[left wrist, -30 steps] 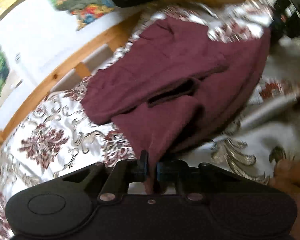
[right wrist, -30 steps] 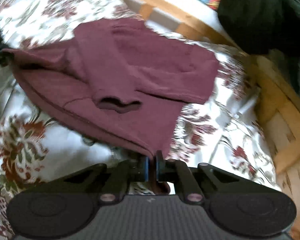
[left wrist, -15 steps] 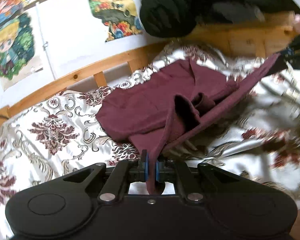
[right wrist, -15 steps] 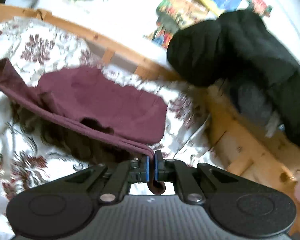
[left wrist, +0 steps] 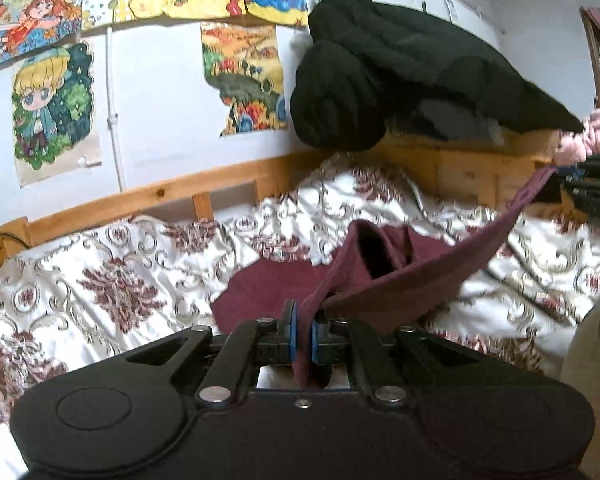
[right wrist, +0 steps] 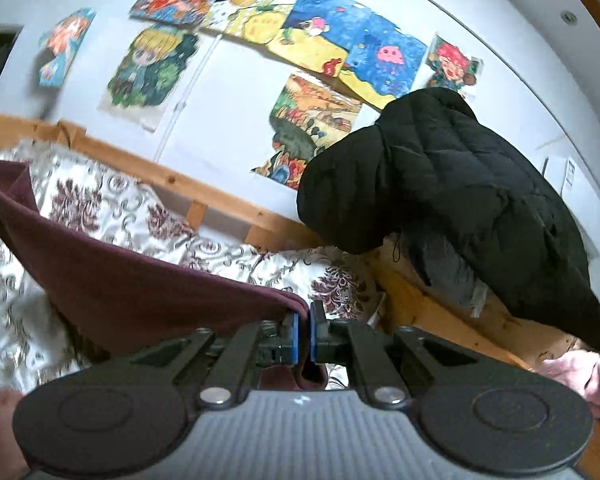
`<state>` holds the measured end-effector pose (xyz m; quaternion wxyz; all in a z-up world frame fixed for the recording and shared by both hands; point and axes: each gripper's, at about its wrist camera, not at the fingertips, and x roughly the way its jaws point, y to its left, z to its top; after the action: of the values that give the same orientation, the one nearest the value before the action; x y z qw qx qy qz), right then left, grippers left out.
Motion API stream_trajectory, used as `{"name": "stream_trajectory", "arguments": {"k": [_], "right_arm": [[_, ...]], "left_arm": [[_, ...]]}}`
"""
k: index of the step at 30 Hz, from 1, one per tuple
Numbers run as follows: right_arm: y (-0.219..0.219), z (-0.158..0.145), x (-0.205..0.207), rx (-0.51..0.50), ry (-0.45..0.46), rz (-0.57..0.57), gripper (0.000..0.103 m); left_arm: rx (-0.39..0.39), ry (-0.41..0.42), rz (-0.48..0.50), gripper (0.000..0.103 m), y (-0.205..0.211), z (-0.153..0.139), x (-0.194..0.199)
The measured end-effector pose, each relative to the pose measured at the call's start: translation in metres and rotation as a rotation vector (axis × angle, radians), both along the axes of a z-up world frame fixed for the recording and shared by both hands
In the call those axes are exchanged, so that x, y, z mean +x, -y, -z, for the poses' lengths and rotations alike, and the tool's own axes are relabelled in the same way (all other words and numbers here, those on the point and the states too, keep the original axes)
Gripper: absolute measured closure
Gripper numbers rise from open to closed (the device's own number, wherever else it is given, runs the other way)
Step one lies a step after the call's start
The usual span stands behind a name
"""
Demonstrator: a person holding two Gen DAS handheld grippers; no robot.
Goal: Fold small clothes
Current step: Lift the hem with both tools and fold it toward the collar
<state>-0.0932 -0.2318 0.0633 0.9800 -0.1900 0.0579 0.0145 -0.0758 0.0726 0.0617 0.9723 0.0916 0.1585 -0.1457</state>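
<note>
1. Left hand-held gripper [left wrist: 303, 330]: blue-padded fingers pressed together on an edge of the maroon knit garment [left wrist: 380, 280]; a tail of the cloth hangs down between them.
2. Garment, left wrist view: the held edge runs taut up and to the right to the right hand-held gripper [left wrist: 572, 172], seen at the frame's right border. The hem is raised off the bed; the rest of the garment lies on the white satin bedspread with maroon floral pattern [left wrist: 112, 280]. An open sleeve or neck hole gapes just behind the raised edge.
3. Right hand-held gripper [right wrist: 303, 338]: fingers pinching the other end of the same maroon garment [right wrist: 140, 288], with a small fold of cloth showing below the pads. From here the cloth stretches away to the left, lifted above the bedspread [right wrist: 100, 208].
4. Surroundings: a light wooden bed rail [left wrist: 160, 196] runs along the back of the bed; colourful children's drawings [right wrist: 320, 40] hang on the white wall; a black quilted puffer jacket [right wrist: 460, 200] is draped over the wooden frame at the right.
</note>
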Motion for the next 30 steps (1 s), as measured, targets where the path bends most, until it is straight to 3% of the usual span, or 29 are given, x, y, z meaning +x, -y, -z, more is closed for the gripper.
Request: {"name": "stream_trajectory", "arguments": {"k": [5,9,15,23,30], "right_arm": [[0.010,-0.012,0.045,0.043,-0.025,0.004,0.097],[0.014,-0.017,0.093,0.063,-0.034,-0.012,0.097],[0.003,-0.008,0.186,0.068,-0.062,-0.005,0.097],[-0.002,0.040,0.284,0.092,-0.165,0.020,0.096],[-0.001,0.087,0.329,0.107,-0.256,0.031,0.096]], "left_arm": [[-0.034,-0.017,0.001,0.096,0.005,-0.026,0.041],[-0.067,-0.085,-0.063,0.096,0.011,-0.041,0.099],[0.015,-0.166,-0.127,0.096,0.022,-0.041,0.199],[0.006,-0.338,-0.204,0.096,0.017,0.013,0.312],[0.057,-0.437,-0.192,0.095,0.012,0.066,0.352]]}}
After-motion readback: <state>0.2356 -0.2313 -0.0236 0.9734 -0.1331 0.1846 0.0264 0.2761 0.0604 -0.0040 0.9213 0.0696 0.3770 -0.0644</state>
